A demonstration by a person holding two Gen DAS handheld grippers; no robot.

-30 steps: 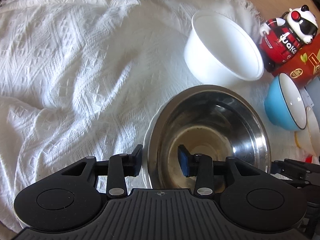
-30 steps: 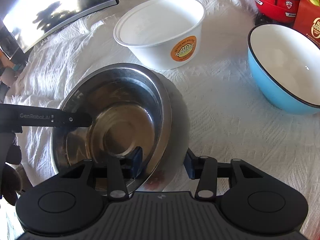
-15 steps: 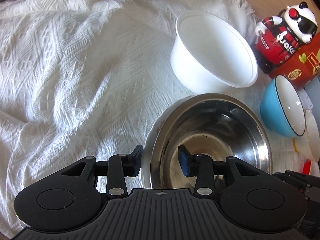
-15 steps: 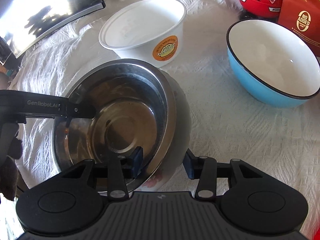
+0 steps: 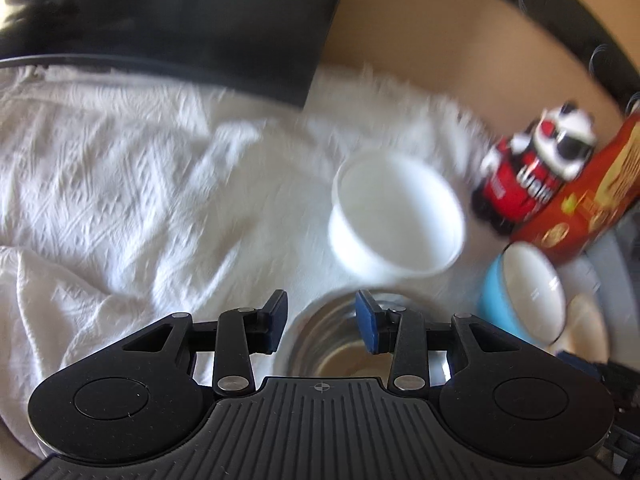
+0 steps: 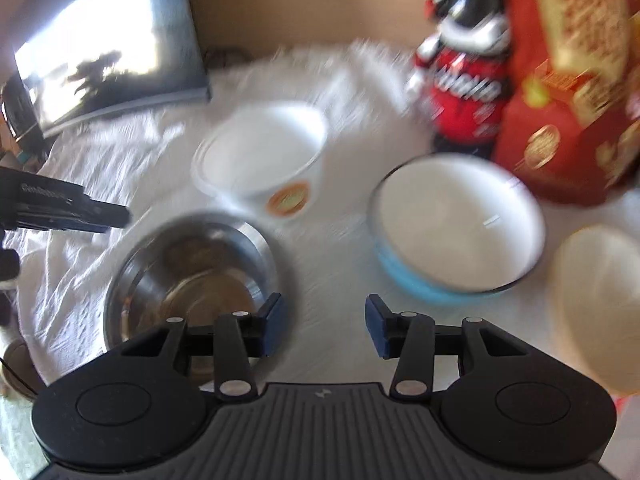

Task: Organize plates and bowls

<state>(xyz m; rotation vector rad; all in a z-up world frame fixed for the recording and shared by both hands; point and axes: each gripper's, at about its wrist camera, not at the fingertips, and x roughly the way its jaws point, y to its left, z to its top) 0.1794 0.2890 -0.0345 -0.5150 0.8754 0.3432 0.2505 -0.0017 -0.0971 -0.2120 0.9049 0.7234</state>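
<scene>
Two grippers: both stand apart with nothing between the pads, each hanging just above the cloth-covered worktop [image 6: 340, 264].
Left gripper [image 5: 321, 322]: open and empty; its right pad hangs over the steel bowl [image 5: 340, 344], its left pad outside the rim.
Steel bowl [image 6: 192, 276]: upright on the cloth, left of centre in the right wrist view; whether a plate lies under it cannot be told.
White tub [image 6: 264, 160]: upright behind the steel bowl, near but apart from it.
Right gripper [image 6: 326, 330]: open and empty over bare cloth between the steel bowl and the blue bowl [image 6: 456, 228].
Blue bowl: upright, close in front of the red carton [image 6: 568, 120] and the panda figure [image 6: 464, 72].
Cream bowl [image 6: 600, 312]: at the right edge, just beside the blue bowl.
Step in hand (judged): choosing the next bowl to nest; pinch one rim wall squarely and lift straight up.
Open room: wide bare cloth to the left; the right side is crowded, so carry leftward and low.
Edges: a monitor [image 6: 108, 52] bounds the far left.
</scene>
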